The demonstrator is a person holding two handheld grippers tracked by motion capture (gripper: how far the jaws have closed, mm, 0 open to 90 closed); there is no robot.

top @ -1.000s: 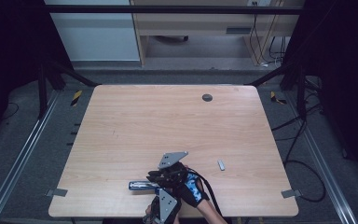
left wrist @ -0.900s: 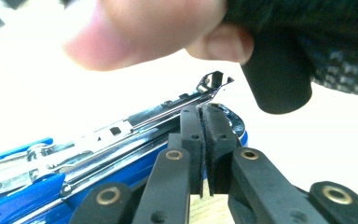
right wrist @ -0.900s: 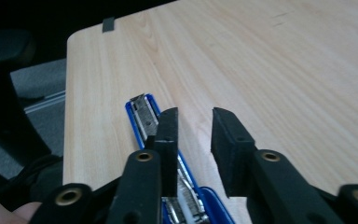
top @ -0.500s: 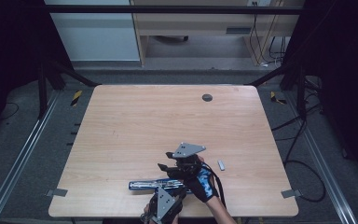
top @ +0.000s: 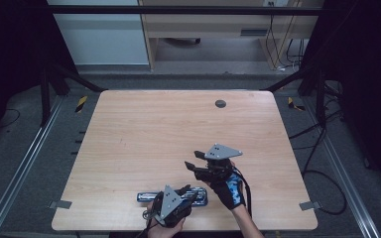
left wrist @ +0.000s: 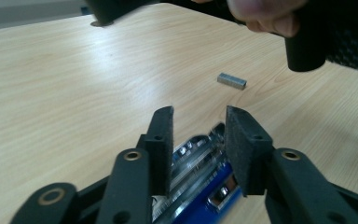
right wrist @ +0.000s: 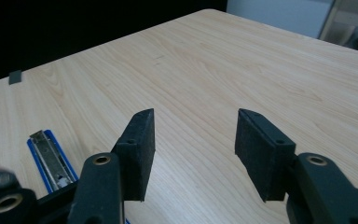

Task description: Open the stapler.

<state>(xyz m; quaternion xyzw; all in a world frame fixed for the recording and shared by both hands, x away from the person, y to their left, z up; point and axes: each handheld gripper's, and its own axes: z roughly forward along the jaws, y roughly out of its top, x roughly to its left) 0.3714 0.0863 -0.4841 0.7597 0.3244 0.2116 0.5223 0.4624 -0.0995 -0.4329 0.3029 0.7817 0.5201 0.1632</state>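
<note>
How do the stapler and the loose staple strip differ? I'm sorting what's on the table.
The stapler is long, blue and silver; the staple strip is a short grey block. The stapler lies beneath the left tongs, whereas the staple strip lies apart on bare wood. Both rest flat on the table.

This looks like a lab set up for recording. A bare wooden table (top: 178, 134) stands inside a metal frame (top: 25, 168) on grey carpet, with black curtains (top: 10, 54) on both sides of the table, cables (top: 322, 163) trailing on the floor to its right, and a plain desk (top: 203, 25) behind it.
</note>
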